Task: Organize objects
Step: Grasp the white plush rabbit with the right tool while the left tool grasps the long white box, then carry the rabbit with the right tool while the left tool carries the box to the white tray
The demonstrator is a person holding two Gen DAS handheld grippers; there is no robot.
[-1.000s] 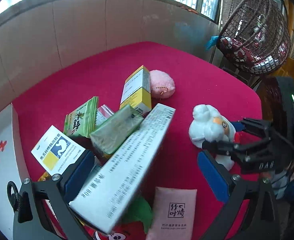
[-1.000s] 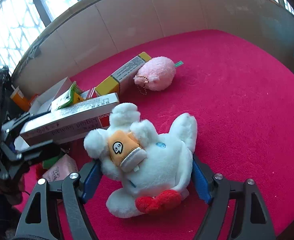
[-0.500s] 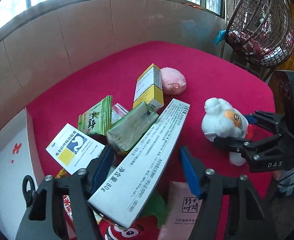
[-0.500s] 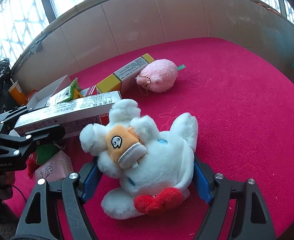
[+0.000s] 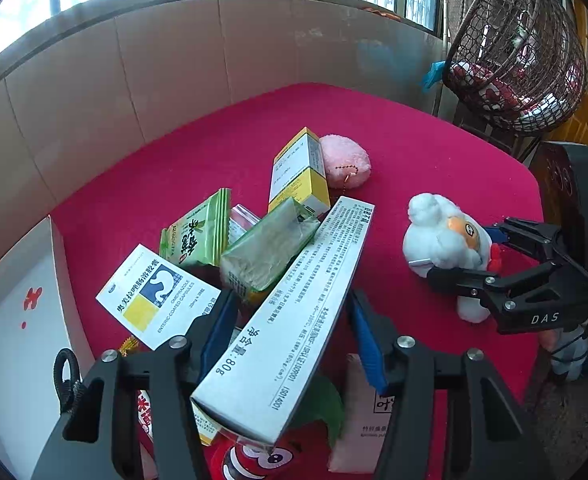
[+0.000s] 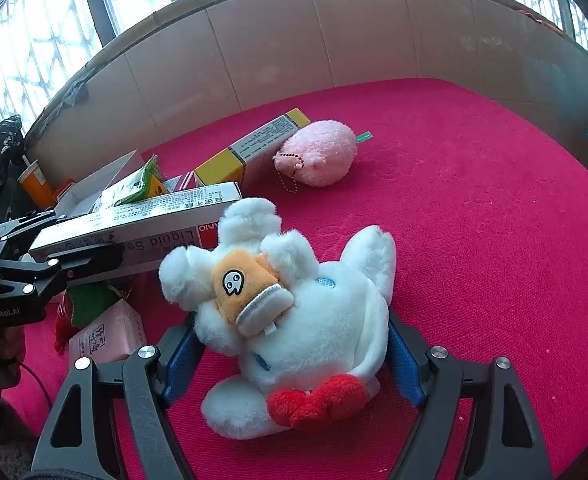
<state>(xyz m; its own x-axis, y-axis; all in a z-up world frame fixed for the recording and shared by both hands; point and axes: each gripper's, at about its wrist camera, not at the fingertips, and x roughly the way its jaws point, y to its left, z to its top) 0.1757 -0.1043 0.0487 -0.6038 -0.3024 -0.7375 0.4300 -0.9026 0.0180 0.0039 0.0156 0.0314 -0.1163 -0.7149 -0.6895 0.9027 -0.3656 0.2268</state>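
Left gripper (image 5: 291, 298) astride the near half of the long white box (image 5: 294, 304), jaws just now closing in on it, left pad at its edge, a sliver of gap on the right side, so not yet a firm clamp. Long axis of that box running straight away from the gripper, near end raised, far end propped on the heap. Leaning on the box's left flank: a green packet (image 5: 266, 248); further left, a blue-and-yellow carton (image 5: 154, 296). Past the box's far end: a yellow-and-white carton (image 5: 298, 172) and a pink plush (image 5: 346, 160). Under the box's near end: a pink pouch (image 5: 358, 420) and a red plush toy (image 5: 254, 456). Right of the box, on the red bench (image 6: 494, 200), a white plush duck (image 6: 314, 320), clenched at both flanks by the right gripper (image 6: 290, 320). Likely snag on lifting the box: the green packet tumbling off.
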